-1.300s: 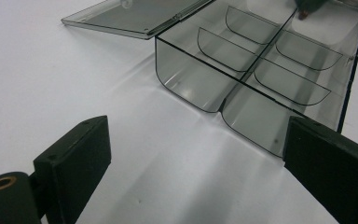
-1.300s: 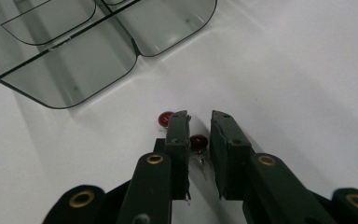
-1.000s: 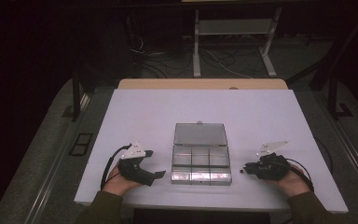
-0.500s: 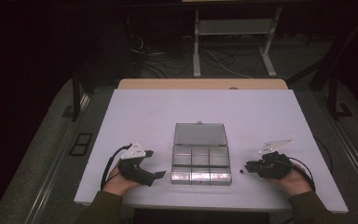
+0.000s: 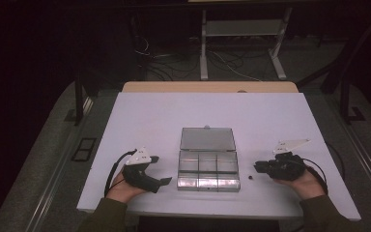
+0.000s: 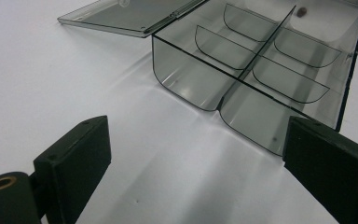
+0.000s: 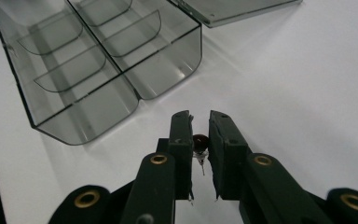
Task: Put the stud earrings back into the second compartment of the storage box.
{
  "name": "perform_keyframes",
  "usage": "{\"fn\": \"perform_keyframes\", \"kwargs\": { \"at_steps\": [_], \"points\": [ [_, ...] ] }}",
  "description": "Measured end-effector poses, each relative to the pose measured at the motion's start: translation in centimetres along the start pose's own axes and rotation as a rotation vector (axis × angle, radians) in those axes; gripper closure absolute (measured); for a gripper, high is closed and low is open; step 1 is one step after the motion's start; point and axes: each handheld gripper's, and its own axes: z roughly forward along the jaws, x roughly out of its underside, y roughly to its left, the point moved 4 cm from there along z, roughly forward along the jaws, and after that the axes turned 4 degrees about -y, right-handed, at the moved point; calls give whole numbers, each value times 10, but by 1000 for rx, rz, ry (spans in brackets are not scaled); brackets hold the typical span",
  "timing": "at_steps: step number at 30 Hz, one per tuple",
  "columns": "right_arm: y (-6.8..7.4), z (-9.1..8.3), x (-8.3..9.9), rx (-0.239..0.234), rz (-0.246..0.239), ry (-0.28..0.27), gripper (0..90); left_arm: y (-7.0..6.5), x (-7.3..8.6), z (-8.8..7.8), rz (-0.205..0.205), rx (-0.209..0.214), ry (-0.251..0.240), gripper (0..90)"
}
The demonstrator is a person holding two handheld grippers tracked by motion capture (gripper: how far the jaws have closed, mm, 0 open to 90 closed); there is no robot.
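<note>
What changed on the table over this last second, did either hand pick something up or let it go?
Nothing visibly changed. The right gripper stays beside the clear compartment box, jaws nearly shut with a small dark bead between them. The left gripper rests open on the box's other side. The box's lid lies open as before.

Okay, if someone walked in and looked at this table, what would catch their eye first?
Most likely the clear plastic box in the middle of the white table, its lid folded flat open behind six empty compartments. Next, the right claw just right of the box, nearly closed with a tiny dark bead between its jaws. The left claw rests open on the box's other side.
</note>
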Motion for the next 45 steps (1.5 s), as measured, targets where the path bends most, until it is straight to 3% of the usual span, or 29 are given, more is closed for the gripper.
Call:
{"fn": "perform_keyframes", "kwargs": {
  "at_steps": [10, 18, 45],
  "points": [
    [4, -3, -11, -43, 7, -43, 786, -1, 0, 1, -1, 1, 2, 69],
    [9, -2, -22, -70, -14, -63, 785, -1, 0, 1, -3, 1, 3, 70],
    [31, 25, -63, -164, -68, -89, 786, -1, 0, 1, -4, 2, -3, 70]
  ]
}}
